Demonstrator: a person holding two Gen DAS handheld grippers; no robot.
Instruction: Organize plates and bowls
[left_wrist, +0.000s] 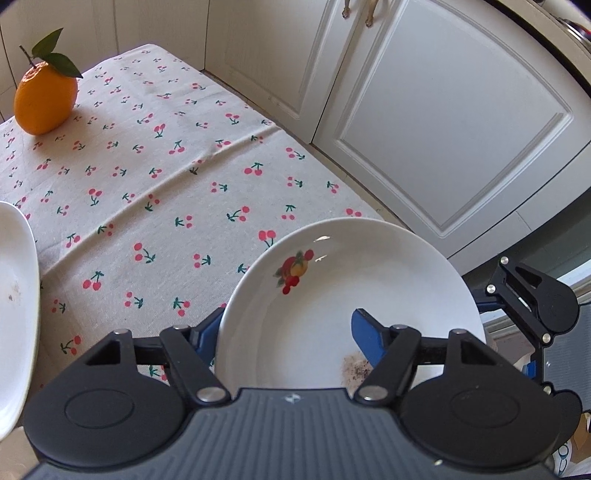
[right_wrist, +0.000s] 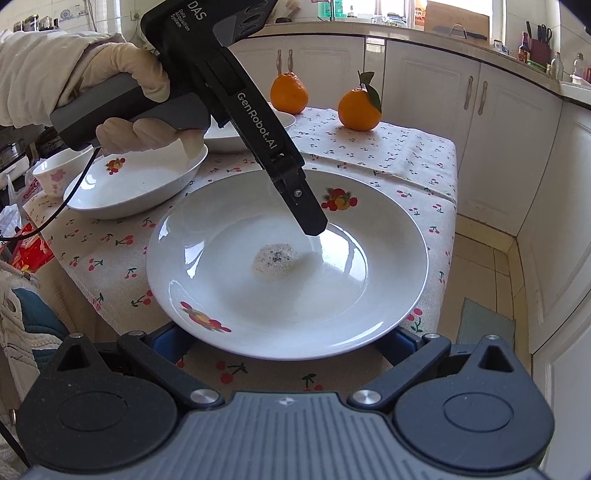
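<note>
Left wrist view: left gripper (left_wrist: 288, 332) jaws grasp the plate (left_wrist: 343, 295) rim, one finger inside the well, one outside.
Plate position: over the surface (left_wrist: 147, 177) edge, tilted; residue near the inner finger.
Right wrist view: right gripper (right_wrist: 284, 343) jaws released, spread beneath the plate's (right_wrist: 207, 258) near rim.
Stack target: probably the second plate (right_wrist: 147, 184), beyond.
Technique: keep it level; support the underside before releasing.
</note>
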